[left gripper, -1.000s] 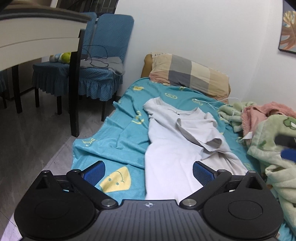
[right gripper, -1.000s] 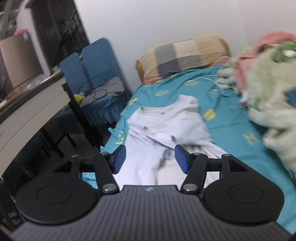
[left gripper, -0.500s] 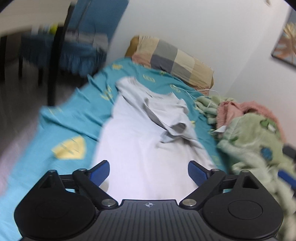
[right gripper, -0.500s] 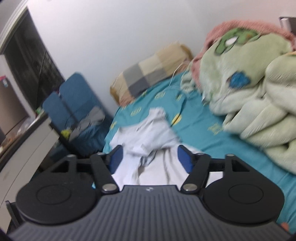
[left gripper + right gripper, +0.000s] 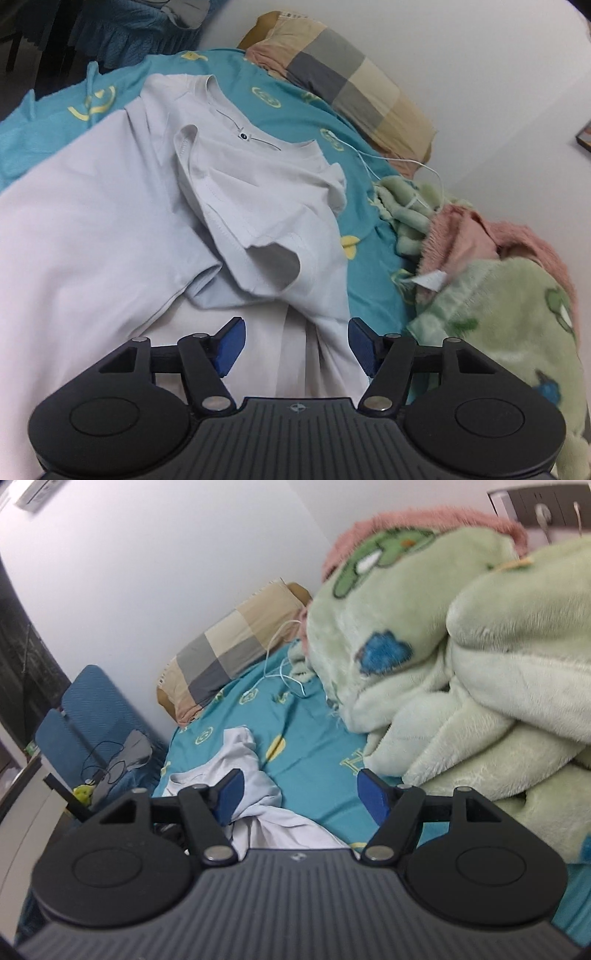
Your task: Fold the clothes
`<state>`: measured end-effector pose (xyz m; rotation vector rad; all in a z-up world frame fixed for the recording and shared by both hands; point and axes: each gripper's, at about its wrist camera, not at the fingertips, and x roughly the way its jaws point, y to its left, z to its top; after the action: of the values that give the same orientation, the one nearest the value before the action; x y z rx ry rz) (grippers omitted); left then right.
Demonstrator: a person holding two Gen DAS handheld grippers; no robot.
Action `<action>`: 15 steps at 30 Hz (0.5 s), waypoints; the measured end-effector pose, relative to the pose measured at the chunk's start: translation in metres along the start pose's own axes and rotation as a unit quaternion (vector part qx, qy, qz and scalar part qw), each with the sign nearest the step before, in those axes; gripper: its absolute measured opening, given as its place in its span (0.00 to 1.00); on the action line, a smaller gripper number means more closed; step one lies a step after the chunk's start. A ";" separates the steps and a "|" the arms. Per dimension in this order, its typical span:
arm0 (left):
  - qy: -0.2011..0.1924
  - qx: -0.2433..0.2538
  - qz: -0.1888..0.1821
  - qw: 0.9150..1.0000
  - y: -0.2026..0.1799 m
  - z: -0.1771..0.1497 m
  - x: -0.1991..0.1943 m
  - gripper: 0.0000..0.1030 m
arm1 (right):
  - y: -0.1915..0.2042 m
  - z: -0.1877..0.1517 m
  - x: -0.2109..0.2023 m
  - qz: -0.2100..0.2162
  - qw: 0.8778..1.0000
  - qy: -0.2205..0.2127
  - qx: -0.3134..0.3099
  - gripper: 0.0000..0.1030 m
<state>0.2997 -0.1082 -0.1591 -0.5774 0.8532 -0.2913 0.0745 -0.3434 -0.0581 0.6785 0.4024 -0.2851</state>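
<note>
Shirt (image 5: pixel 110 229) rumpled btwn parted L fingers (image 5: pixel 231 345)

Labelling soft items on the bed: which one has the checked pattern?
The pillow at the head of the bed: beige and grey squares. The green blanket carries cartoon prints instead.

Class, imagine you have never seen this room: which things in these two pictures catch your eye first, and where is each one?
First comes the pale T-shirt, spread rumpled across the teal bedsheet with one sleeve flopped over its middle. To its right, against the wall, rises a heap of fluffy green blanket. A checked pillow lies at the head of the bed.
</note>
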 end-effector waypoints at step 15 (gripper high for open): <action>-0.069 0.086 0.108 0.988 -0.022 0.076 0.022 0.05 | 0.000 -0.004 0.020 0.015 0.999 0.029 0.000 0.68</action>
<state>0.3725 -0.1089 -0.1208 -0.3362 0.7415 -0.1250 0.0916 -0.3435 -0.0696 0.6941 0.4470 -0.2387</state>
